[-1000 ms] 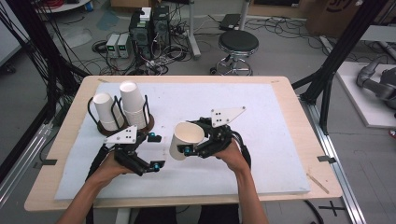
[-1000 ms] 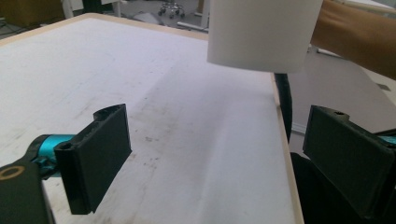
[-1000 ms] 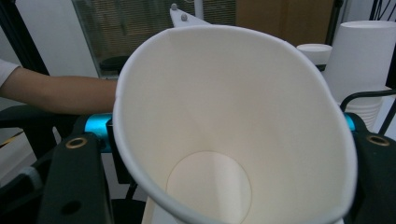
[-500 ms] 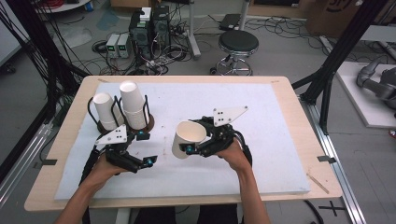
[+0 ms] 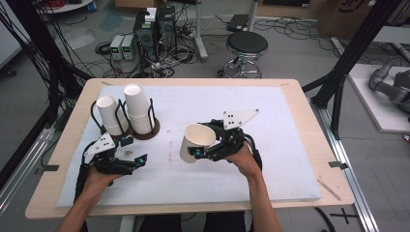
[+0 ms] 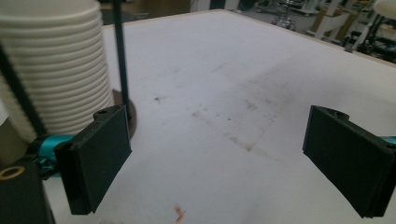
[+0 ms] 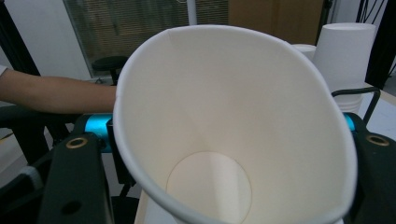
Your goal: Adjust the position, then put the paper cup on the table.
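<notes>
Right gripper [image 5: 199,152] is clamped on a white paper cup [image 5: 195,141], jaws squeezed in on its wall; in the right gripper view the rim [image 7: 233,126] is pinched oval and the mouth faces the camera, with the bottom disc visible inside. In the high view the cup is held at table centre, tilted, mouth up and toward the person, base pointing down-left at the white mat [image 5: 270,121].

Left gripper [image 5: 137,162] has its jaws wide apart with nothing between them, low over the mat at the left, just in front of the cup holder [image 5: 145,131]. The left gripper view shows a ribbed stack of cups [image 6: 56,70] at upper left, beside the left jaw, not between the jaws.

Key relation: the stacks [image 5: 137,108] in the holder lie up-left of the held cup, well apart from it. The left gripper is much the nearer to them and points along the mat toward the held cup. Likely next step: hand-over, or nesting the cup on a stack; the cup's axis would need righting first.
</notes>
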`<state>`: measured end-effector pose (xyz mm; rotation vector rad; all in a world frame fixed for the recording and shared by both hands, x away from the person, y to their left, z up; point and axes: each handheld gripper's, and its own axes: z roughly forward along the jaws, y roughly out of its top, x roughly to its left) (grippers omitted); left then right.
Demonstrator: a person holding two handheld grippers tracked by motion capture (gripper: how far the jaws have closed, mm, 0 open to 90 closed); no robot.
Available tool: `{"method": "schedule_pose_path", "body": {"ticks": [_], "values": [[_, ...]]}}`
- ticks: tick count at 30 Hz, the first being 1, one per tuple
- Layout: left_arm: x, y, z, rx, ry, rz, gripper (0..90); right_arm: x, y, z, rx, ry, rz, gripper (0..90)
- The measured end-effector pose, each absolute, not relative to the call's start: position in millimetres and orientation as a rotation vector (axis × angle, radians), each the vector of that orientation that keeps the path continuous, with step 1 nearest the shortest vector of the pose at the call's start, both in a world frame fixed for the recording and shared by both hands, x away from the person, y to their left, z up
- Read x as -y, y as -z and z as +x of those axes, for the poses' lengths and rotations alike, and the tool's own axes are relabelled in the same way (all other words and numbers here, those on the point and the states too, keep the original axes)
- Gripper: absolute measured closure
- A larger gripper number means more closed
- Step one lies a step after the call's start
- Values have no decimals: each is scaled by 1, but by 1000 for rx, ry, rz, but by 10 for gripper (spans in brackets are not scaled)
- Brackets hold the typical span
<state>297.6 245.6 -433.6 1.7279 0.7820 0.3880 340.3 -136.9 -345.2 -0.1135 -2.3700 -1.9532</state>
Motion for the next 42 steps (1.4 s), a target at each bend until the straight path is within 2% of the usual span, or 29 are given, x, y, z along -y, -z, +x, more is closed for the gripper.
{"method": "schedule_pose_path", "body": {"ticks": [7,32,42], "values": [[-258,442,292,-835,-440,1706,77,137,345,340,2375,1946,-115,317],[-260,446,294,-834,-437,1695,77,138,347,343,2406,1926,-153,322],[-259,450,295,-839,-443,1699,76,135,351,350,2512,1898,-271,320]]}}
